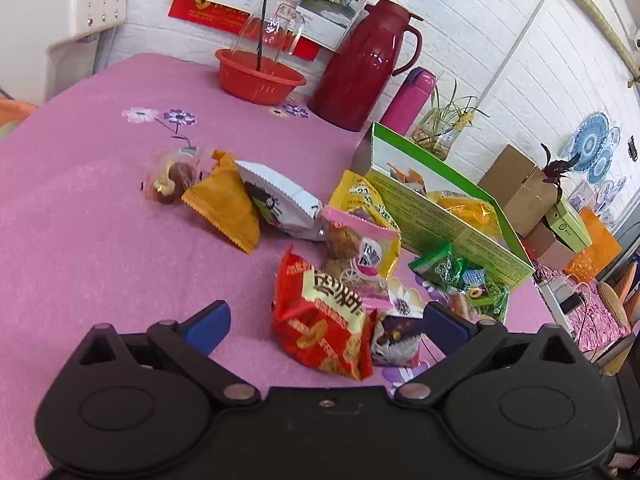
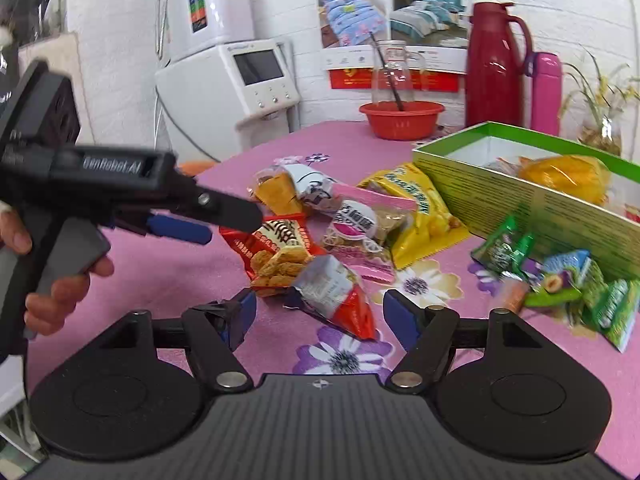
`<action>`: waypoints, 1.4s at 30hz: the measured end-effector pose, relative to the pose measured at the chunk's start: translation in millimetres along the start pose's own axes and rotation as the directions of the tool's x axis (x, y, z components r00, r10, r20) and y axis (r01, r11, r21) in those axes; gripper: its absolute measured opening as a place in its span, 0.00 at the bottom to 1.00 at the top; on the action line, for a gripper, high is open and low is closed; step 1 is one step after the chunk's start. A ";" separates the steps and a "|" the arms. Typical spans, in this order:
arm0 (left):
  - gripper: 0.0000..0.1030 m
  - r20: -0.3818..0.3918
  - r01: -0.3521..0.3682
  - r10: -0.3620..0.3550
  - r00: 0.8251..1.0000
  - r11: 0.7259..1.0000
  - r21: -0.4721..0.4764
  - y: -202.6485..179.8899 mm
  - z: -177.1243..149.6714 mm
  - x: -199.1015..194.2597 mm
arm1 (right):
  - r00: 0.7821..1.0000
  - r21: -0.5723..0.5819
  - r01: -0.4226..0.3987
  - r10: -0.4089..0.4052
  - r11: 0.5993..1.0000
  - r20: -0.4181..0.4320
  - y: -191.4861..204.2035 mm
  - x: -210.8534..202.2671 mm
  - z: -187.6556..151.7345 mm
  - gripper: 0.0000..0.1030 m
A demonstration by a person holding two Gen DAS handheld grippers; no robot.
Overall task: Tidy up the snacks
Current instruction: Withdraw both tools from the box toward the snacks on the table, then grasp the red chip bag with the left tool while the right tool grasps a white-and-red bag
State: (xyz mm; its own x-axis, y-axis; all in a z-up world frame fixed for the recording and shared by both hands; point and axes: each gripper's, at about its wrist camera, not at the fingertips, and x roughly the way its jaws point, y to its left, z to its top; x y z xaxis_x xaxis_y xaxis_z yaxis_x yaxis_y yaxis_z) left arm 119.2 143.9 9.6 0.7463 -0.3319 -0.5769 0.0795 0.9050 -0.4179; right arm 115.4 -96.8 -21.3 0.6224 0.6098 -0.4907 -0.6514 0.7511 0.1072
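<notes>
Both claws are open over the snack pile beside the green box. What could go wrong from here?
1. The red snack bag overlaps the small dark packet, so the open left claw may pinch both.
2. Both claws converge on the same pile; the right claw hovers by the silver-red packet and could collide with the left.
3. The green packets lie against the green box wall, leaving little finger room.
</notes>
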 end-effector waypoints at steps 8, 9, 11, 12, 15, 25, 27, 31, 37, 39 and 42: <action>1.00 -0.056 0.023 -0.021 0.998 0.999 0.034 2.6 5.9 33.9 | 0.997 -0.120 0.058 -0.063 0.991 -0.035 4.7 28.7 2.4 1.00; 1.00 -0.067 0.019 -0.017 0.998 0.999 0.036 3.5 5.4 39.0 | 0.997 -0.128 0.060 -0.066 0.990 -0.041 5.0 31.5 1.8 1.00; 1.00 -0.090 0.017 -0.013 0.996 0.999 0.038 5.2 3.8 48.5 | 0.996 -0.131 0.056 -0.065 0.990 -0.060 3.5 36.5 0.7 0.99; 1.00 -0.077 0.017 -0.013 0.997 0.999 0.051 4.8 2.6 50.0 | 0.995 -0.123 0.046 -0.055 0.991 -0.078 2.6 38.9 1.4 0.94; 1.00 -0.065 0.003 0.004 0.998 0.996 0.093 1.1 0.4 52.5 | 0.996 -0.101 0.030 -0.039 0.994 -0.084 1.0 39.0 2.0 0.75; 0.67 -0.057 -0.047 0.059 0.997 0.981 0.188 -15.4 -10.4 48.4 | 0.996 -0.101 0.034 -0.041 0.994 -0.074 2.5 14.5 -11.8 0.69; 0.64 -0.062 -0.046 0.058 0.996 0.982 0.182 -18.2 -12.3 43.9 | 0.997 -0.096 0.041 -0.047 0.995 -0.063 -1.3 7.2 -13.3 0.68; 0.57 -0.083 -0.013 0.029 0.996 0.981 0.195 -29.0 -16.5 31.3 | 0.998 -0.069 0.059 -0.061 0.996 -0.027 -11.6 -13.1 -15.3 0.68; 0.56 -0.087 0.072 -0.056 0.995 0.980 0.188 -52.0 -9.4 15.3 | 0.993 -0.019 0.106 -0.105 0.994 0.051 -35.1 -36.9 -8.7 0.67; 0.56 -0.069 0.091 -0.079 0.994 0.976 0.196 -65.1 0.6 13.0 | 0.987 -0.002 0.135 -0.134 0.991 0.091 -45.9 -44.0 -2.8 0.68; 0.57 -0.038 0.112 -0.106 0.994 0.973 0.199 -81.4 20.3 14.6 | 0.972 0.034 0.175 -0.178 0.984 0.150 -64.6 -55.3 6.8 0.68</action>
State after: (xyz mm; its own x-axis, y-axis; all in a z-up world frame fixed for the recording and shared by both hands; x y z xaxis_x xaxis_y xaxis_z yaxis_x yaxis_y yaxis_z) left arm 137.0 70.8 49.4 0.7077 -0.4364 -0.5556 0.2928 0.8969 -0.3314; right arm 126.0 -177.4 4.8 0.7866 0.4969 -0.3666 -0.5171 0.8545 0.0488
